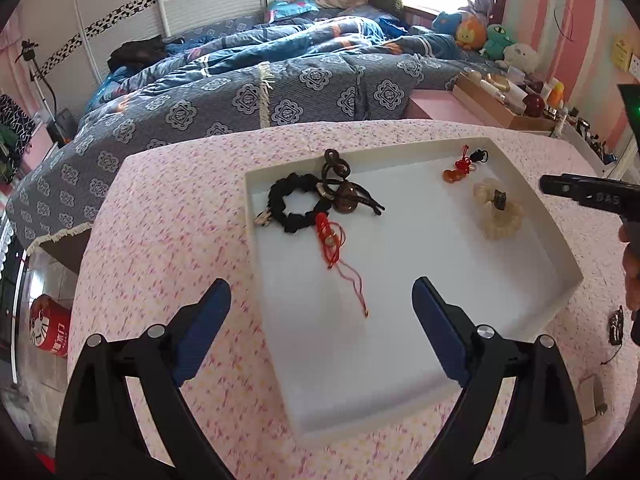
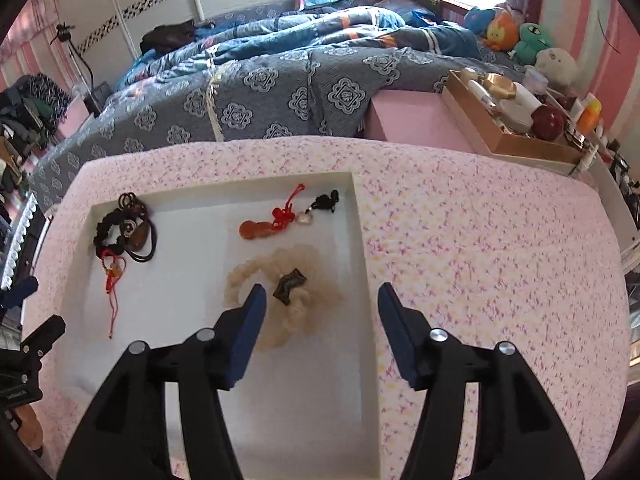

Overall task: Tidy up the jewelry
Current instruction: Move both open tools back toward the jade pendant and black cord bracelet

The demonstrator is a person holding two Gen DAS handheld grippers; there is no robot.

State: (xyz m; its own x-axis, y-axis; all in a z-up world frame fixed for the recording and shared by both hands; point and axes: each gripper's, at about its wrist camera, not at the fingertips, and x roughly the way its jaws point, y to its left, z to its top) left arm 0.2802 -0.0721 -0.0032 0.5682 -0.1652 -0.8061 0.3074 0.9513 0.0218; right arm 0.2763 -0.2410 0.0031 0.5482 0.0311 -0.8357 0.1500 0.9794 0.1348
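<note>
Jewelry is lying sorted in my white tray, dark pieces left, pale bracelet right, so I am holding both tools, left tool and right tool, open and empty above it.

Black tongs with blue pads and silver screws.

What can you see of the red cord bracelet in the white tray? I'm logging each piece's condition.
The red knotted cord bracelet lies flat on the floor of the white shallow tray, in its left half. It looks like braided string with a small pale bead or charm at its middle. A thin loose tail trails toward the near edge and ends in a tiny tip. Its upper end touches the black fabric scrunchie. No jaws touch it.
</note>
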